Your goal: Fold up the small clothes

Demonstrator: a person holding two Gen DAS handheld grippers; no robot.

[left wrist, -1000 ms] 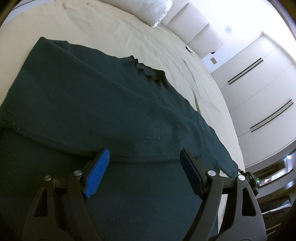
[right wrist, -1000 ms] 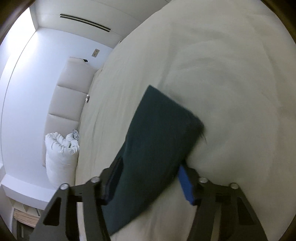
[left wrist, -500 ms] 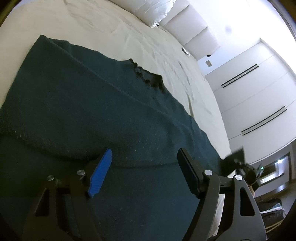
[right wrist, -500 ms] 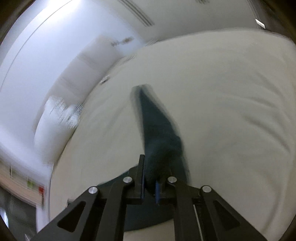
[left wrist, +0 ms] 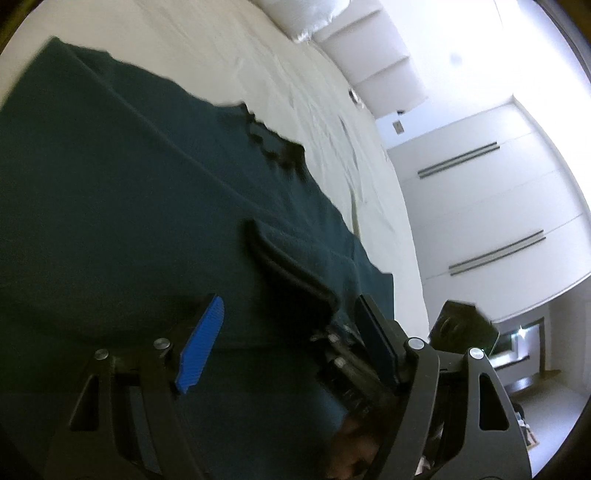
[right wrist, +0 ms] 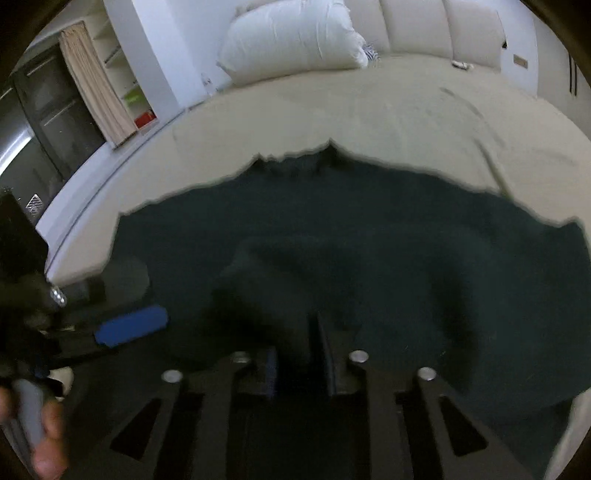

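A dark green knit sweater (left wrist: 129, 192) lies spread on the cream bed, its neck opening (left wrist: 277, 147) toward the pillows. My left gripper (left wrist: 291, 332) is open just above the sweater's body, holding nothing. My right gripper (right wrist: 295, 354) is shut on the sweater's sleeve (right wrist: 266, 280), which it holds over the body of the sweater (right wrist: 406, 236). The sleeve also shows in the left wrist view (left wrist: 291, 273), lying across the body near my left gripper's right finger. The left gripper's blue pad shows in the right wrist view (right wrist: 129, 325).
The cream bed (right wrist: 369, 110) reaches past the sweater to a white pillow (right wrist: 291, 37) and padded headboard (right wrist: 461, 26). A wall with wardrobe doors (left wrist: 498, 206) stands to the right. Shelves and a curtain (right wrist: 96, 85) stand beyond the bed's left edge.
My right gripper closed on the sleeve and swung it from the bare bed over onto the sweater's body. My left gripper stayed open over the sweater, shifting slightly.
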